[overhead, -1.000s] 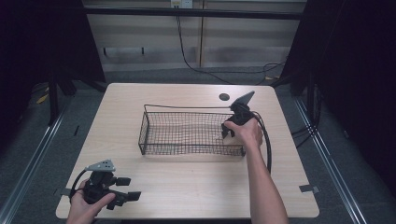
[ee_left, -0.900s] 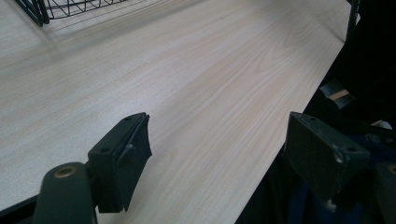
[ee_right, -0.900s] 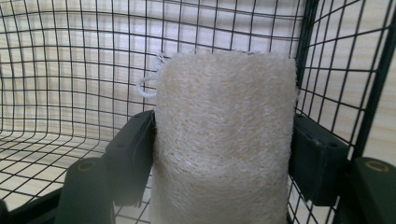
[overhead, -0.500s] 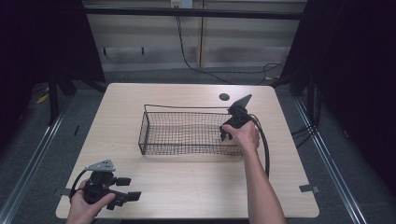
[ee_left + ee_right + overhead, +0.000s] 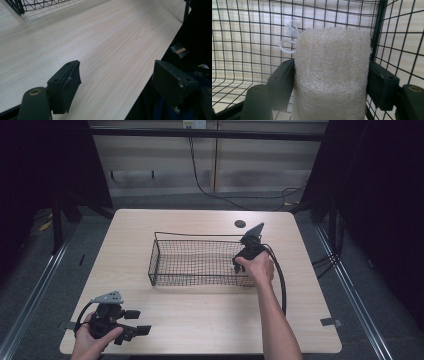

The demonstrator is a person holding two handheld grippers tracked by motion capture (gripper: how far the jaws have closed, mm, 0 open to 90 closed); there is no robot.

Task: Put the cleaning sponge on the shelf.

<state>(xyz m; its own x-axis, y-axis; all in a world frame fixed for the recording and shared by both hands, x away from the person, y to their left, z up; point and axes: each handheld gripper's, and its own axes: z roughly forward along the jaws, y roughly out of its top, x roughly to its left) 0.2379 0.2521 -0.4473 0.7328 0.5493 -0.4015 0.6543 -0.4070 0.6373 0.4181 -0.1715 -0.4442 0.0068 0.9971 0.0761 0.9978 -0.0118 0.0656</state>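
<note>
I stand at a pale wooden table [image 5: 200,320], a two-jaw gripper in each hand. A black wire basket [image 5: 200,262] sits near the middle of the table, its long side running left to right.

My right gripper [image 5: 330,82] reaches down into the right end of the basket, close to its right wall. Its jaws are pressed against both sides of a cream-coloured loofah sponge [image 5: 332,75], a fibrous, roughly cylindrical piece. In the right gripper view, the loofah's long axis runs straight up between the jaws, away from the camera, with its far end toward the basket's mesh. A short white string loop [image 5: 287,42] with a frayed tuft sticks out near that far end, on the left in this view. From the high view, my right hand [image 5: 257,265] covers the jaws, and the loofah cannot be made out there.

My left gripper [image 5: 137,322] rests low at the near left corner of the table, well apart from the basket. Its jaws stand wide apart with nothing between them, pointing across the bare tabletop toward the right edge.
</note>
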